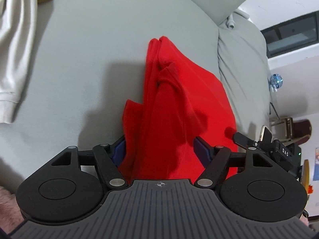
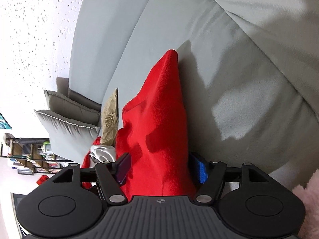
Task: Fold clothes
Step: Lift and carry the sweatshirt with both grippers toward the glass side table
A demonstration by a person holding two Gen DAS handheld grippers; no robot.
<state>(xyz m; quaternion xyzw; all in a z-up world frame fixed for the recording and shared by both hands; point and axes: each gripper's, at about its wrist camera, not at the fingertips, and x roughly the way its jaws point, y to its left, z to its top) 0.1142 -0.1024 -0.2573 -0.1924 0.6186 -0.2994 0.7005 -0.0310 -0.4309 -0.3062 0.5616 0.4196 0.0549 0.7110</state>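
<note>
Spreading wide around one red garment

Gaping on both sides, the jaws stand well apart now. The left gripper straddles the red garment, cloth bunched between its blue pads; whether those pads actually press the fabric, I cannot tell. Same story at the right gripper: red cloth fills the gap, one pad clearly off it, the other right against its edge. That one red garment lies in a folded heap on the grey sofa. Further out, one white garment drapes at the far left of the left view. The right view adds two grey cushions, a tan garment and a shelf.
</note>
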